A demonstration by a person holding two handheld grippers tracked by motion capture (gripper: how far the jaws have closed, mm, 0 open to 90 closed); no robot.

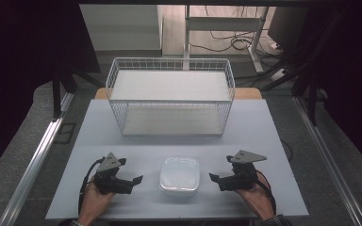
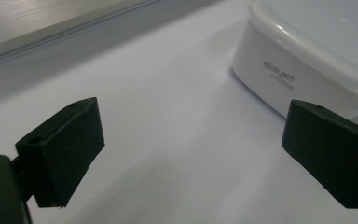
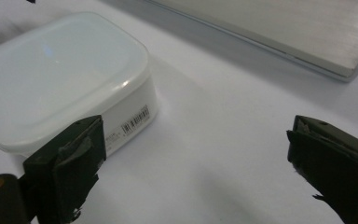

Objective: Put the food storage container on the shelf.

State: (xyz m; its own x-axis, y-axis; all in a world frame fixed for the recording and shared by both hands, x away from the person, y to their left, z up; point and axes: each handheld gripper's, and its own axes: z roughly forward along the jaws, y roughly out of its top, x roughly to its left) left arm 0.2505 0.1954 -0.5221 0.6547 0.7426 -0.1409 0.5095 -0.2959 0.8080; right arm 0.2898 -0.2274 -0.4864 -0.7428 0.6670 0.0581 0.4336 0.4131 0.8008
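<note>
A white box (image 1: 179, 176) with a lid sits on the pale table (image 1: 264, 141), low in the middle of the high view. Either side of it a person's hand holds a gripper, both resting near the bottom edge of the table.

The left gripper (image 1: 135, 180) lies at lower left of the high view, pointing right toward the box and just short of it. In the left gripper view its jaws stand wide apart with only bare table between them; the box (image 2: 307, 56) fills the upper right of that frame, its side wall with a small printed label just beyond the right-hand jaw. Nothing is gripped.

The right gripper (image 1: 213, 178) lies at lower right of the high view, pointing left at the box, its tips close to the box's right side. In the right gripper view its jaws are also spread wide and grip nothing; the box (image 3: 65, 74) sits at upper left of that frame, a barcode label on its wall, partly behind the left-hand jaw.

Behind the box, in the upper middle of the high view, stands a white wire basket (image 1: 118, 77) with a shelf in it, well apart from both grippers.
</note>
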